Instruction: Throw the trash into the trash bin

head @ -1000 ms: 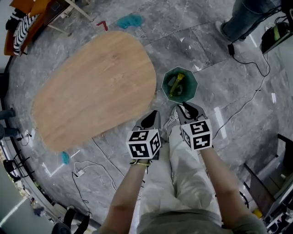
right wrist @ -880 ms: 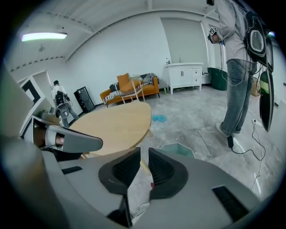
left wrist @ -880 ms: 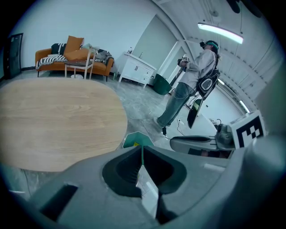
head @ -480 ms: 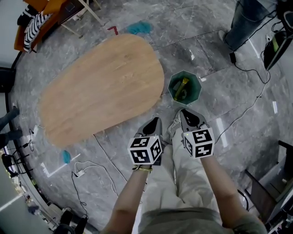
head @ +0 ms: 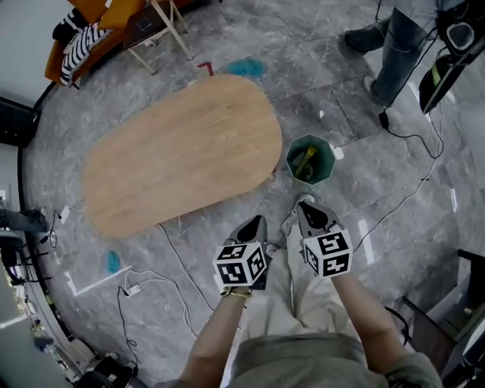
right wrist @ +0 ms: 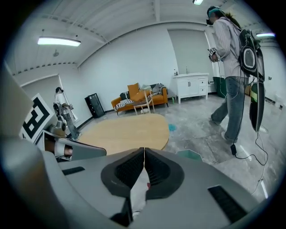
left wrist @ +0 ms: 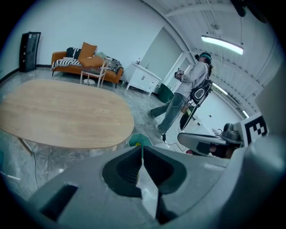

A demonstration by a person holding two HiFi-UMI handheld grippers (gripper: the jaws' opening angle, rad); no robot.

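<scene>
A green trash bin (head: 311,159) stands on the floor by the end of the oval wooden table (head: 182,151), with yellow trash (head: 306,161) inside it. Both grippers hang over the person's legs, short of the bin. My left gripper (head: 258,221) is shut with nothing between its jaws. My right gripper (head: 301,206) has just been closing and is shut, also with nothing in it. The left gripper view has the bin (left wrist: 139,139) just past the shut left gripper (left wrist: 142,147). In the right gripper view the bin (right wrist: 190,154) lies to the right of the shut right gripper (right wrist: 144,150).
Another person (head: 394,45) stands at the upper right, beside cables (head: 413,170) that trail over the grey stone floor. An orange sofa (head: 91,23) and a small wooden table (head: 163,26) are beyond the oval table. Blue scraps (head: 244,68) lie on the floor.
The right gripper's jaws have shut. Both grippers have drawn back from the bin and risen, so the bin now lies farther ahead of them.
</scene>
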